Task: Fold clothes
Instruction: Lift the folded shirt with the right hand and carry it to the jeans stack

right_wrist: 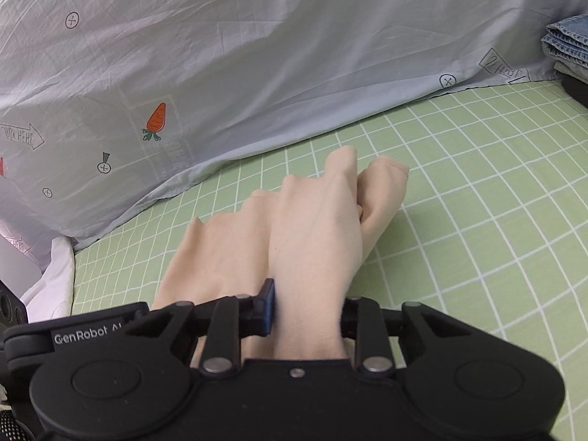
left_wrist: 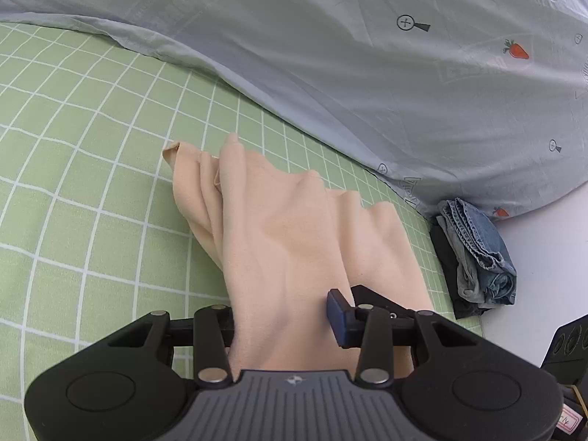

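Observation:
A peach-coloured garment (left_wrist: 279, 228) lies in loose folds on the green checked sheet (left_wrist: 92, 183), and one end rises into my left gripper (left_wrist: 283, 316). The cloth fills the gap between its jaws; the blue pad (left_wrist: 336, 316) presses on one side, and the other finger is hidden under the fabric. In the right wrist view another part of the same garment (right_wrist: 316, 228) runs up from the sheet (right_wrist: 477, 220) into my right gripper (right_wrist: 308, 308). It is bunched tight there against the blue pad (right_wrist: 268, 308). A hemmed end (right_wrist: 389, 172) lies furthest from me.
A pale blue duvet with carrot prints (left_wrist: 367, 73) (right_wrist: 220, 73) is heaped along the far side of the bed. Folded jeans (left_wrist: 477, 253) (right_wrist: 567, 47) rest on a dark garment (left_wrist: 446, 253) at the bed's edge. White cloth (right_wrist: 55, 275) lies off the bed's left edge.

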Action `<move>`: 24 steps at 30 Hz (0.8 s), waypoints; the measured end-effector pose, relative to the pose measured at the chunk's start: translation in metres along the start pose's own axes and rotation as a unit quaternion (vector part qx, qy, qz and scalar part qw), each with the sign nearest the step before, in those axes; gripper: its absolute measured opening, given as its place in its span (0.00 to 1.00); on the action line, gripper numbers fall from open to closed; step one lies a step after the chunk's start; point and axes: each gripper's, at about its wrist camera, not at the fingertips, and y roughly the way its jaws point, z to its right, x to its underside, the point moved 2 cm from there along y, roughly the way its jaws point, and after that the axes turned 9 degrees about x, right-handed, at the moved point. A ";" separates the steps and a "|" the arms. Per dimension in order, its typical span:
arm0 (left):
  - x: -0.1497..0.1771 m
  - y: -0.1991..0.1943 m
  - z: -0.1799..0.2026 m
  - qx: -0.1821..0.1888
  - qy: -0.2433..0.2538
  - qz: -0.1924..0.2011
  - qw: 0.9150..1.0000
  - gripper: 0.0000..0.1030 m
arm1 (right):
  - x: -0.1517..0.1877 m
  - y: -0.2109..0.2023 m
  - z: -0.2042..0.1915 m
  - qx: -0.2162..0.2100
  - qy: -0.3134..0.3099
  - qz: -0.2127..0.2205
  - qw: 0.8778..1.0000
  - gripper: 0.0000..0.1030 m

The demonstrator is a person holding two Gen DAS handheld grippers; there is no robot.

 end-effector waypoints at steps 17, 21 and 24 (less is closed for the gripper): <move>0.091 0.053 0.184 0.001 0.112 0.020 0.993 0.41 | 0.012 -0.111 0.159 -0.019 0.042 0.074 0.996 0.25; 0.103 0.109 0.244 0.009 0.086 0.021 0.996 0.41 | -0.008 -0.124 0.237 -0.022 0.024 0.064 0.997 0.25; 0.113 0.155 0.295 0.023 0.089 0.027 0.995 0.41 | -0.035 -0.141 0.300 -0.016 -0.002 0.079 0.997 0.25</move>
